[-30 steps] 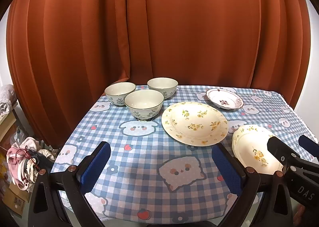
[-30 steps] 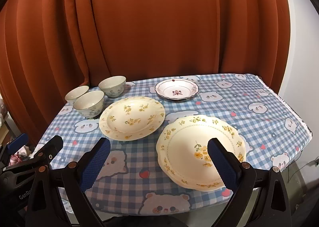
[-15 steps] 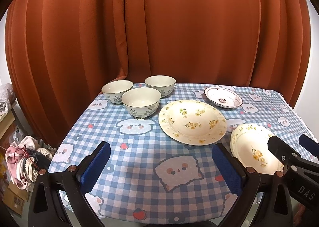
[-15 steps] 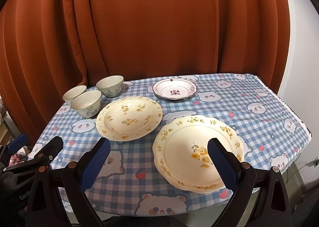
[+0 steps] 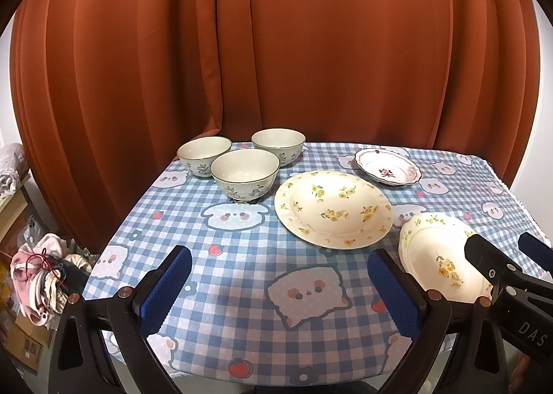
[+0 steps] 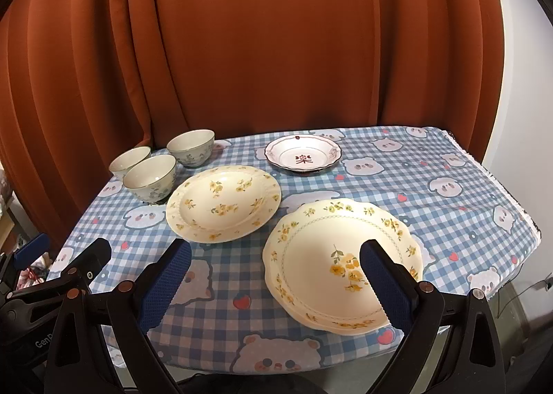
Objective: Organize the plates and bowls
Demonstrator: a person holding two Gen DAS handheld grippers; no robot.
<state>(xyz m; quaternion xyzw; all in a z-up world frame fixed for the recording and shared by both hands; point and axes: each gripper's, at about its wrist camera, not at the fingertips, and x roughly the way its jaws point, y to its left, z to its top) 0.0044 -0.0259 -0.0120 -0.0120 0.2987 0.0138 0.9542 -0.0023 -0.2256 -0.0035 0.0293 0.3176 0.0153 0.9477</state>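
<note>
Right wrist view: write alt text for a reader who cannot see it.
The open right gripper hovers over a checked tablecloth, nearest a scalloped yellow-flowered plate. Beyond lie a round floral plate, a small red-marked dish and three bowls; behind, an orange curtain.

Both wrist views look forward from the near edge, sharing the table point(image 5: 242, 255).

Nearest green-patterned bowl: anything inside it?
Nothing shows inside the nearest green-patterned ceramic bowl: only bare cream glaze on the far wall and part of the floor. Its near rim hides the rest of the bottom.
</note>
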